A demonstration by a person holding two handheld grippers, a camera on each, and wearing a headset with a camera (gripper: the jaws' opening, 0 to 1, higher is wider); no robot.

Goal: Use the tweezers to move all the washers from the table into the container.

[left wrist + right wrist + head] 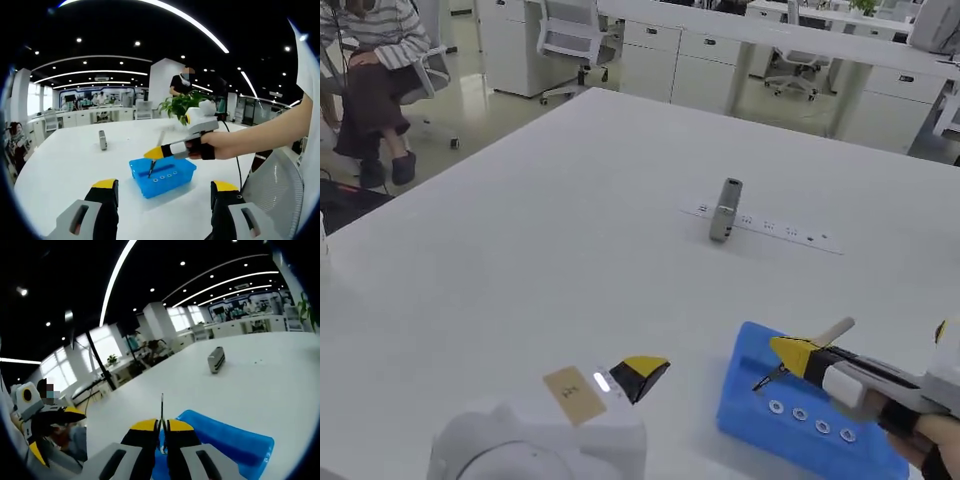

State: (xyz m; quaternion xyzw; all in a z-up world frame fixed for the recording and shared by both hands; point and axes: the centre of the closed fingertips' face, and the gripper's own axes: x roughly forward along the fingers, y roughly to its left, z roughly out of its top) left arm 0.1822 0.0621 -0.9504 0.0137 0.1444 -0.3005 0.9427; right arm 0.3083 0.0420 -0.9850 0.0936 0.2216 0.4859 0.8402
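Head view has the right gripper [790, 352] clamped on the tweezers [768, 378], tips angled down into the blue container [745, 405], washers [800, 414] in a row just beside the tips (left gripper [164, 185], jaws apart, is farther off).

- Our left gripper [165, 185] sits low, its jaws spread wide apart.
- Our right hand [216, 145] holds the right gripper [162, 426], jaws pinching the tweezers [161, 407].

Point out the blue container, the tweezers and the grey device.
Blue container [732, 388], head view, its left outer wall.
Tweezers [162, 409], right gripper view, the thin shaft.
Grey device [725, 208], head view, its middle.
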